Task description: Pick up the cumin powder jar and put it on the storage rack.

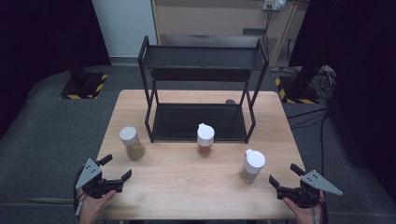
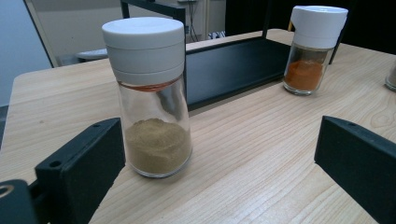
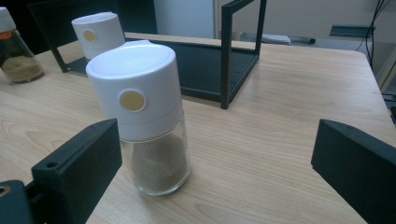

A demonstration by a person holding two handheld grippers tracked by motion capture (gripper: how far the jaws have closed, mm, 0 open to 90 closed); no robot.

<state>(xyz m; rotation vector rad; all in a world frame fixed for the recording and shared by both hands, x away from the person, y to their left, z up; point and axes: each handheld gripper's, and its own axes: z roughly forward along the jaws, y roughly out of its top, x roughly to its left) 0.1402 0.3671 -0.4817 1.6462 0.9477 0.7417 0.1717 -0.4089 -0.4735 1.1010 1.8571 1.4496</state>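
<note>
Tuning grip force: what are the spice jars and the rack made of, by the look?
Spice jars: clear glossy bodies, likely glass, since the powder shows through; white matte caps, probably plastic. Rack: thin black tubes and flat shelves, probably painted metal.

We note a grey carpeted floor [image 1: 42,135], a pale wooden cabinet [image 1: 210,18] against the far wall, black-and-yellow hazard-striped stand bases [image 1: 84,86], and dark curtains [image 1: 42,32] at both sides.
</note>
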